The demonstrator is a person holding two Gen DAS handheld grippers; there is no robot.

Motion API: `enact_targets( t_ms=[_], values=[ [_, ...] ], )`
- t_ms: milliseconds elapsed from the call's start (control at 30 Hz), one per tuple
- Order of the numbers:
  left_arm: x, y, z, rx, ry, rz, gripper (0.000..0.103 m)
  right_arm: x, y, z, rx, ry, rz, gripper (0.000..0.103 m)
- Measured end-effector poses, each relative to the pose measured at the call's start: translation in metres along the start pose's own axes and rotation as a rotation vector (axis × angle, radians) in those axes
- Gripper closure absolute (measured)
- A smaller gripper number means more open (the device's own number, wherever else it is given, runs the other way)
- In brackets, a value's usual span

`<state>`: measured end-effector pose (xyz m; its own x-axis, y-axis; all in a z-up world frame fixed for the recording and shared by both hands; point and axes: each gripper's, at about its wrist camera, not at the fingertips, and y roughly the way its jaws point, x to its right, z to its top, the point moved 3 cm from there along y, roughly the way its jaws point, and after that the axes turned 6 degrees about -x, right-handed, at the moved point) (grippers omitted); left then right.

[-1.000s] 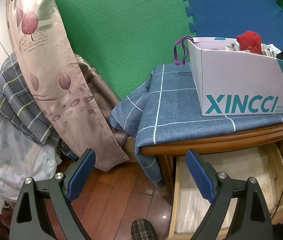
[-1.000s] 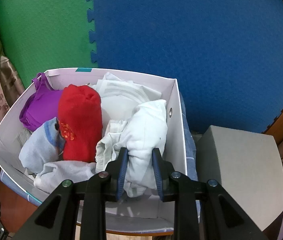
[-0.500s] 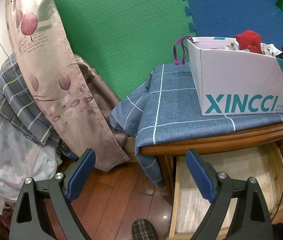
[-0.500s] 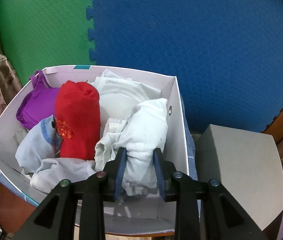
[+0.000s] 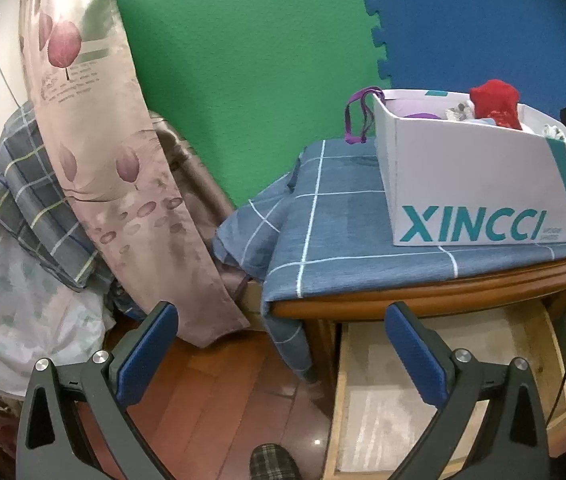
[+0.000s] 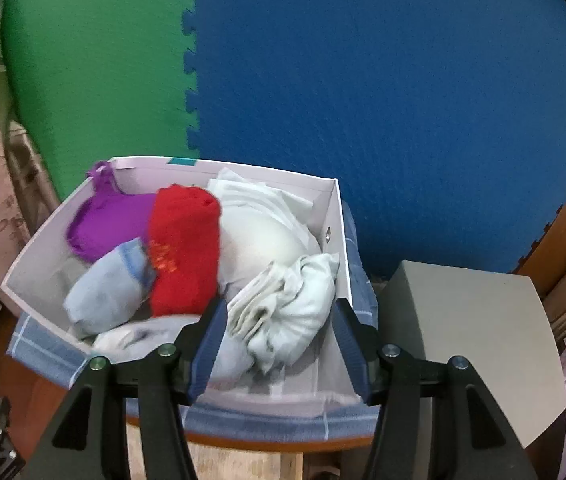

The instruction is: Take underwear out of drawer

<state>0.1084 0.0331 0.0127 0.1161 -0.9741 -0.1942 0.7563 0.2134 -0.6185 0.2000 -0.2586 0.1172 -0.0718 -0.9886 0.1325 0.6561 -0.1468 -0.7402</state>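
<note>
The left tongs are held wide apart, angled downward, with nothing between the blue pads. The right tongs are tilted down too; their jaws have just been opening, and a gap is seen on either side of the white bundle between them (no pad presses on it).

Crumpled white underwear lying in box's right end, wooden drawer pulled open
</note>
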Motion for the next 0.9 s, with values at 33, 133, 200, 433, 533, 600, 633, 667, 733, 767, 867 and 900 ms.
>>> enact_targets(
  t_ms=[33, 133, 200, 433, 533, 600, 633, 667, 733, 767, 867, 900],
  values=[
    [0.003, -0.001, 0.0, 0.001, 0.002, -0.004, 0.0, -0.002, -0.005, -0.003, 0.004, -0.003, 0.002, 0.047],
    [0.011, -0.008, 0.002, 0.011, 0.005, -0.016, 0.0, -0.008, -0.022, -0.015, 0.02, -0.014, 0.009, 0.045],
    [0.016, -0.013, 0.005, 0.014, 0.005, -0.009, 0.0, -0.011, -0.03, -0.024, 0.025, -0.025, 0.005, 0.044],
    [0.037, -0.045, 0.015, 0.026, -0.077, -0.132, 0.0, -0.016, -0.056, -0.057, 0.04, -0.043, 0.007, 0.044],
    [0.052, -0.063, 0.02, 0.044, -0.07, -0.153, 0.0, -0.016, -0.066, -0.072, 0.043, -0.032, 0.019, 0.044],
    [0.059, -0.074, 0.023, 0.06, -0.074, -0.181, 0.0, -0.014, -0.07, -0.078, 0.045, -0.027, 0.018, 0.044],
    [0.063, -0.08, 0.025, 0.066, -0.076, -0.205, 0.0, -0.013, -0.074, -0.082, 0.05, -0.025, 0.015, 0.044],
    [0.067, -0.085, 0.028, 0.073, -0.076, -0.221, 0.0, -0.01, -0.077, -0.084, 0.055, -0.02, 0.015, 0.044],
    [0.074, -0.097, 0.034, 0.092, -0.074, -0.236, 0.0, -0.005, -0.083, -0.088, 0.066, -0.007, 0.012, 0.044],
    [0.077, -0.102, 0.037, 0.1, -0.07, -0.24, 0.0, -0.003, -0.085, -0.088, 0.069, -0.003, 0.008, 0.044],
    [0.083, -0.116, 0.048, 0.115, -0.081, -0.245, 0.0, 0.004, -0.092, -0.086, 0.076, 0.008, -0.002, 0.044],
    [0.085, -0.12, 0.051, 0.116, -0.088, -0.257, 0.0, 0.007, -0.095, -0.085, 0.082, 0.014, -0.006, 0.044]
  ],
)
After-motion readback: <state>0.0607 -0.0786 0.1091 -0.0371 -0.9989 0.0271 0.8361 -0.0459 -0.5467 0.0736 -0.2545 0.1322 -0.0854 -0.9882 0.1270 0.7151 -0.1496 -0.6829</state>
